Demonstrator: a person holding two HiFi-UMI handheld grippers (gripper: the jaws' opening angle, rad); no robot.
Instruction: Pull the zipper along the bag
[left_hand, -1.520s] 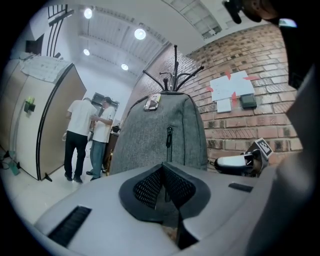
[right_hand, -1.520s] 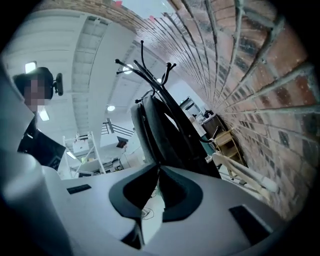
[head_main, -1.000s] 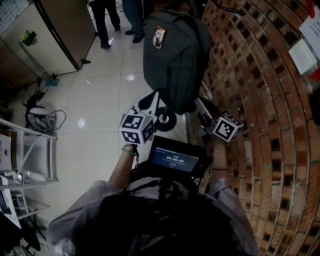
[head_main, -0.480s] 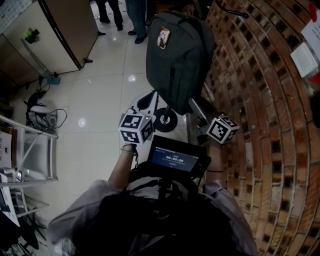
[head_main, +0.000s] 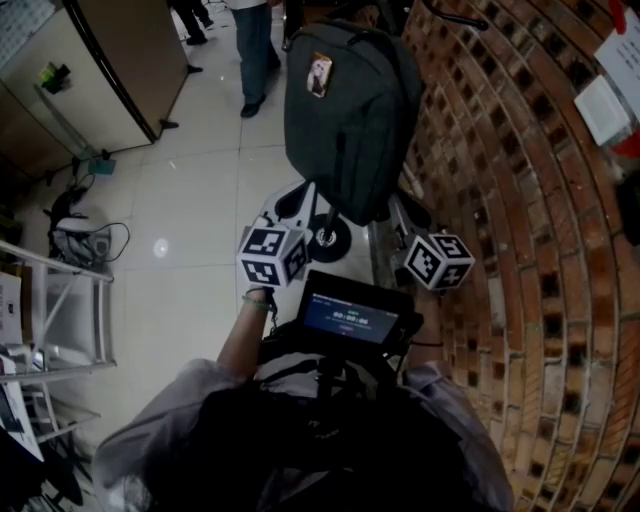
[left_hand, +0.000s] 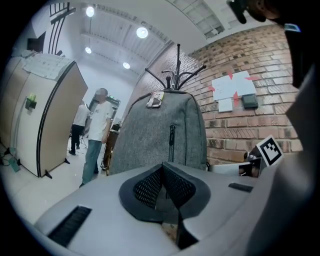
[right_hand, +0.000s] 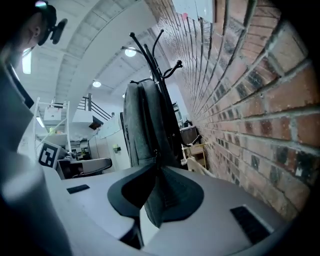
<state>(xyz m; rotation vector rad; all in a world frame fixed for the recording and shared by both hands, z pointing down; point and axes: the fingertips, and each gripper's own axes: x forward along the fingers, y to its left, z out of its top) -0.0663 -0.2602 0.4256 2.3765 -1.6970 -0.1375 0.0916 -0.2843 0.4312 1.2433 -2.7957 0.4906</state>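
Note:
A grey backpack (head_main: 345, 120) hangs from a black coat rack (left_hand: 177, 75) against the brick wall (head_main: 520, 200). Its front zipper (left_hand: 172, 137) runs straight down the middle of the front panel. My left gripper (head_main: 300, 200) sits just below the bag's lower left corner, apart from it. In the left gripper view its jaws (left_hand: 162, 182) meet with nothing between them. My right gripper (head_main: 400, 210) is at the bag's lower right edge. Its jaws (right_hand: 156, 167) are closing, and a strip of the bag's grey fabric (right_hand: 142, 120) runs down between the pads.
A person (head_main: 255, 40) walks on the tiled floor behind the bag. A tall beige cabinet (head_main: 120, 60) stands at the far left and a metal rack (head_main: 60, 310) at the near left. Papers are pinned on the wall (left_hand: 232, 90).
My right gripper has moved left, from beside the wall in to the bag's lower right edge. The left gripper has stayed put. The people behind have walked.

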